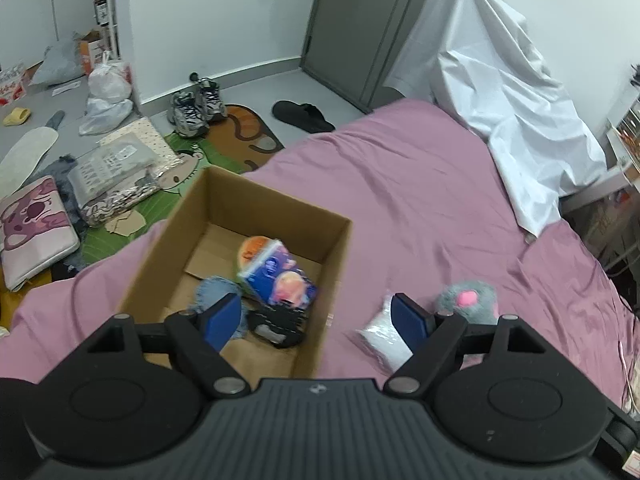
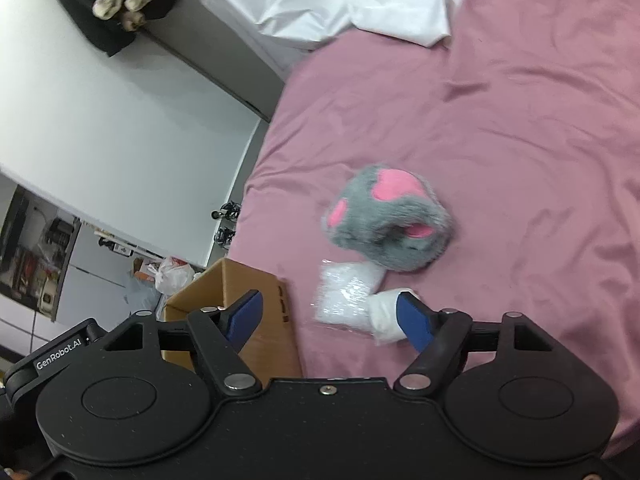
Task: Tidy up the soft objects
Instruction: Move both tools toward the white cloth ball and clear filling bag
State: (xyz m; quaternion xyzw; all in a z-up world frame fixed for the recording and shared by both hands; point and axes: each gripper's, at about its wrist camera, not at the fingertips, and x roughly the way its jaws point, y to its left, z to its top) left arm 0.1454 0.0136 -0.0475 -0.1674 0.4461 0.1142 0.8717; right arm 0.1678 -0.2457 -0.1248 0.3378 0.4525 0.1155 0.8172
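Note:
An open cardboard box (image 1: 336, 248) rests on the pink bed sheet (image 1: 420, 184). Inside it lie a blue printed packet (image 1: 276, 276), a denim piece (image 1: 212, 292) and a black item (image 1: 280, 324). My left gripper (image 1: 316, 316) hovers open over the box's right wall, nothing between its fingers. On the sheet right of the box lie a clear bag of white filling (image 2: 346, 292), a white soft thing (image 2: 384, 314) and a grey and pink plush paw (image 2: 388, 220). My right gripper (image 2: 330, 316) is open above the bag, gripping nothing. The box corner (image 2: 256, 284) is at its left.
A white cloth (image 1: 504, 92) drapes the bed's far right side. On the floor at left are shoes (image 1: 196, 106), a black slipper (image 1: 302, 116), plastic bags (image 1: 106, 88), a pink cushion (image 1: 34, 228) and packages. A grey cabinet (image 1: 360, 28) stands by the wall.

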